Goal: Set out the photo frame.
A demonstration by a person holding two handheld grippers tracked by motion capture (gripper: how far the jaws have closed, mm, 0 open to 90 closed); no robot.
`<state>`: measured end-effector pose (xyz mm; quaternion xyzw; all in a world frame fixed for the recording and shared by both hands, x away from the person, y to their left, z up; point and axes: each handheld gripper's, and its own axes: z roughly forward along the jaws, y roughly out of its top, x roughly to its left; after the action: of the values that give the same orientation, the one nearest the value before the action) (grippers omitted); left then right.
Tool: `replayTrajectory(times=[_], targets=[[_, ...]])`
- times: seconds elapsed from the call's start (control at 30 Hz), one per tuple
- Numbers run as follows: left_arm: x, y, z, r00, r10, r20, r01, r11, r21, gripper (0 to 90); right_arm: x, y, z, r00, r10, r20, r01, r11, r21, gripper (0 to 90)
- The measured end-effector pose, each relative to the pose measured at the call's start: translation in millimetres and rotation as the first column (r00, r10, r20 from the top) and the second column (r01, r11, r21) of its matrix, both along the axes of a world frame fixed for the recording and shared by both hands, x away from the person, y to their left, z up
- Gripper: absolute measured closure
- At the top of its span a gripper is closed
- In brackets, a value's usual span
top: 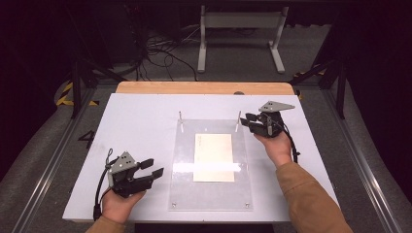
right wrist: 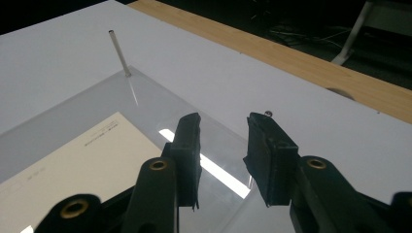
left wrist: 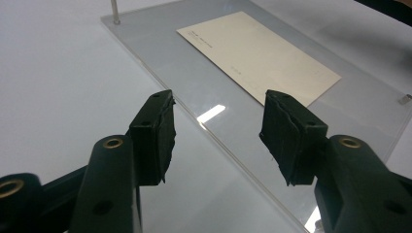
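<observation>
Card: a cream card (top: 213, 157) is lying flat on the middle of a clear plastic sheet (top: 182, 184), which is resting on the white table (top: 131, 121).
Left tongs: the left gripper (top: 151, 167) is hovering just beside the sheet's left edge, jaws spread wide and pinching nothing; in the left gripper view the left gripper (left wrist: 216, 131) is pointing across that edge toward the card (left wrist: 257, 56).
Right tongs: the right gripper (top: 248, 120) is hanging near the far right corner of the sheet, jaws likewise spread and empty; in the right gripper view the right gripper (right wrist: 222, 141) is looking over the card (right wrist: 73, 165) and the sheet (right wrist: 97, 102).
Handling: the card is looking thin and light, probably bending easily, and it is sitting flush on a smooth surface, so pinching it from above is likely slipping off.
Where to hold: judging by the layout, sliding a jaw under one edge or nudging the card past the sheet's rim is looking like the safer grip.
Posts: two thin upright pins (top: 180, 116) are standing at the sheet's far corners; one pin (right wrist: 119, 53) is showing clearly in the right gripper view.
Hard to make out: the faint print on the card is too small to read; glare is striping the sheet; the sheet's edges are barely separating from the table; the floor beyond is lying in darkness.
</observation>
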<state>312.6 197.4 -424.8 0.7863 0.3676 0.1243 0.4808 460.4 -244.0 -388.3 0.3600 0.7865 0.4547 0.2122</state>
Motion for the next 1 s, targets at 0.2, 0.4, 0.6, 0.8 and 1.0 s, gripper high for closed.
replayTrajectory(times=[0.2, 0.4, 0.6, 0.8, 1.0], targets=[[-6.8, 4.3, -2.2, 0.9999, 0.01, 0.0, -0.01, 0.9997, -0.021, 45.6, 23.6, -1.5, -5.8, 0.9996, -0.021, 0.019, 0.021, 1.0, 0.005, 66.5], [-11.1, 6.2, -2.9, 0.9999, -0.001, 0.015, 0.001, 0.9994, -0.033, 44.5, 39.5, -0.4, -21.9, 0.9998, -0.016, 0.008, 0.016, 1.0, 0.004, 68.6], [-13.3, 5.0, -4.8, 0.9998, -0.013, 0.014, 0.014, 0.9993, -0.035, 44.4, 46.3, -2.2, -31.9, 0.9994, -0.02, 0.03, 0.019, 1.0, 0.015, 72.0], [-11.7, 2.9, -5.2, 0.9997, -0.021, 0.013, 0.021, 0.9991, -0.038, 44.3, 50.8, 3.8, -37.9, 0.9986, -0.023, 0.048, 0.024, 1.0, -0.017, 77.9], [-10.6, -0.3, -6.3, 0.9996, -0.029, 0.007, 0.029, 0.999, -0.035, 44.2, 53.1, 8.4, -38.7, 0.998, -0.028, 0.056, 0.031, 0.998, -0.048, 83.5]])
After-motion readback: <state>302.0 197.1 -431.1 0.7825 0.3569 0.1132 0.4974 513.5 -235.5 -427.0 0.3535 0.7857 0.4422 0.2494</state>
